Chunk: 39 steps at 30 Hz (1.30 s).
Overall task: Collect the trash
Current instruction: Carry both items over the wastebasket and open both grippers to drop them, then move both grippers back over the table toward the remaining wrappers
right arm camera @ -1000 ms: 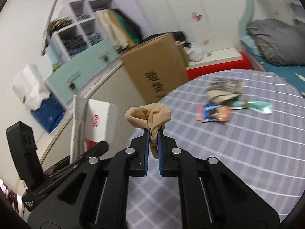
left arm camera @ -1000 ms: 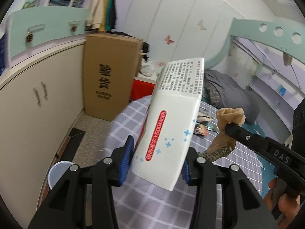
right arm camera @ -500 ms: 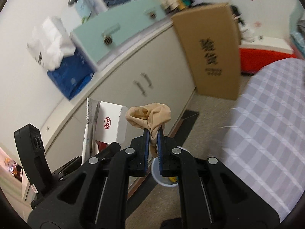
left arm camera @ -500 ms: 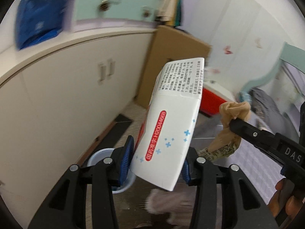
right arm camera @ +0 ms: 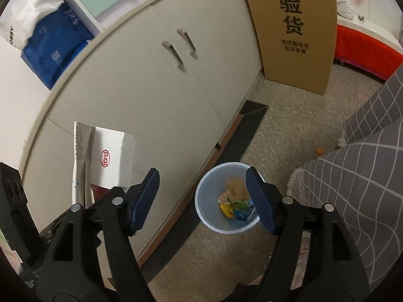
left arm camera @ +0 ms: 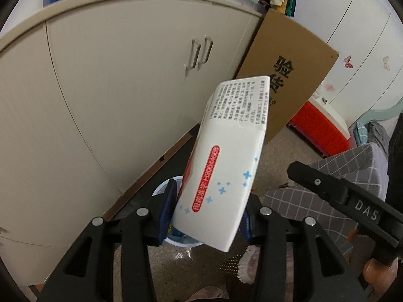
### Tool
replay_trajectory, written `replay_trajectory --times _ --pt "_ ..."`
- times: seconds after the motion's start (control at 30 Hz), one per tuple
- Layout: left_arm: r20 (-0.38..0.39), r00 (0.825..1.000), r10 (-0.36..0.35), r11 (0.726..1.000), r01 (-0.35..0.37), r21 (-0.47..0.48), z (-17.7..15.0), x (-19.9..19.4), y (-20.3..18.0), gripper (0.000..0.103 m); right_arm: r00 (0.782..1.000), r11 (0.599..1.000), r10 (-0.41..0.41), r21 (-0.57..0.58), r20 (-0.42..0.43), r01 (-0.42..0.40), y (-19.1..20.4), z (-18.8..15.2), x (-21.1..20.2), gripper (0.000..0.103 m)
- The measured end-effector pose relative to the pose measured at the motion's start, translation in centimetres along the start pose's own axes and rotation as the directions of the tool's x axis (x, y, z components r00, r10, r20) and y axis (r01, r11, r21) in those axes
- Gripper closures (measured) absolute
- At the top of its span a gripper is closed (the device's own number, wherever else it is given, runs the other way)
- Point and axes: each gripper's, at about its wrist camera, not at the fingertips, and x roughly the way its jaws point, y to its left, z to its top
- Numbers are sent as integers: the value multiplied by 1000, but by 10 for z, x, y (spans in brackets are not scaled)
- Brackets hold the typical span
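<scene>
Left gripper [left arm camera: 206, 211]: you hold its blue pads clamped on the lower end of a white cardboard carton [left arm camera: 224, 161] printed with a red label and small blue crosses; the carton tilts up and away from you.

Carton position: it hangs above the pale blue round plastic bin [right arm camera: 228, 198], covering most of the bin in the left wrist view, where only parts of the rim show beside the left pad and under the carton.

Right gripper [right arm camera: 202, 198]: your jaws have just been opening and now stand wide, with nothing between the pads.

Bin: it stands on the speckled floor just beside the dark plinth of the cream two-door cabinet [right arm camera: 156, 75]. Framed between your right pads, it contains a beige crumpled cloth piece [right arm camera: 235, 188] and yellow, green and blue wrappers [right arm camera: 238, 207].

Surroundings: a tall brown cardboard box [right arm camera: 294, 30] with black characters stands against the cabinet's far end, a red-fronted step beyond it. A grey checked cloth [right arm camera: 362, 176] hangs at the right.

Left gripper from the right: it shows low on the left, the carton upright in it.
</scene>
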Motion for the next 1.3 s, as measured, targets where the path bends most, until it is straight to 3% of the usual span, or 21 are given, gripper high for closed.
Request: replay_trajectory --times 0.2,0.37,0.53,0.57,0.6,0.63,0.67,0.93,1.3 --pt "-39 999 -10 1000 10 11 -1 20 -6 60 996 996 -82 -21 47 83 -5 -3 -7 32" --pt "-49 999 -22 999 23 22 1 26 -16 60 977 989 -137 -37 164 145 -6 -2 -38 29" --pt "-30 999 -34 999 35 19 8 20 -26 57 958 988 -147 -8 245 154 -13 1 -63 28" --pt "-22 999 -37 999 37 11 11 19 -29 55 956 988 -149 -3 254 155 -15 1 -67 27" --pt "-7 999 -40 999 40 1 13 17 -30 43 955 988 -150 0 257 155 -16 1 -70 27" --pt "9 999 -42 999 42 -8 15 15 -30 21 955 988 -150 4 257 154 -18 1 -72 27" --pt "17 999 -34 999 35 -17 17 14 -31 15 955 988 -151 7 255 154 -19 2 -75 27" --pt "34 999 -41 994 45 -100 15 -9 -30 15 948 987 -160 43 276 154 -33 -8 -108 26" --pt "164 986 -39 999 35 29 -7 -91 -104 15 918 987 -157 87 364 135 -55 -36 -195 25"
